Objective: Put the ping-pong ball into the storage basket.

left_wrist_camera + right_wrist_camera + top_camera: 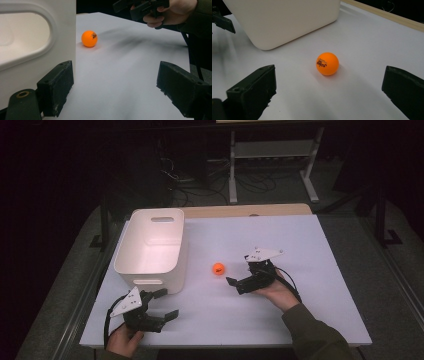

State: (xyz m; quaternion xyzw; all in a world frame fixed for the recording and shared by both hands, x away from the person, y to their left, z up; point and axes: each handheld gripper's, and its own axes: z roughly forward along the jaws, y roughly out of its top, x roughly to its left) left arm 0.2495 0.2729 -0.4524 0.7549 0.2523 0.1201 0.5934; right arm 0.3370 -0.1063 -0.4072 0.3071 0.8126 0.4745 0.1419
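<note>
- ball (327, 63): orange plastic, smooth, slight sheen, dark printed logo
- bin (152, 247): white plastic, smooth, matt-satin
- table (280, 320): white top, matt, smooth; pale wood strip at far edge
- right gripper (329, 95) and left gripper (115, 92): black jaws, matt, rough scuffed faces

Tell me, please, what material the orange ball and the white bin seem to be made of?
The orange ball looks like thin hard plastic with a matte finish: smooth, evenly coloured, with a small dark printed logo, like a table-tennis ball. The white bin appears to be moulded plastic, smooth and slightly glossy, with rounded corners and cut-out handles.
</note>
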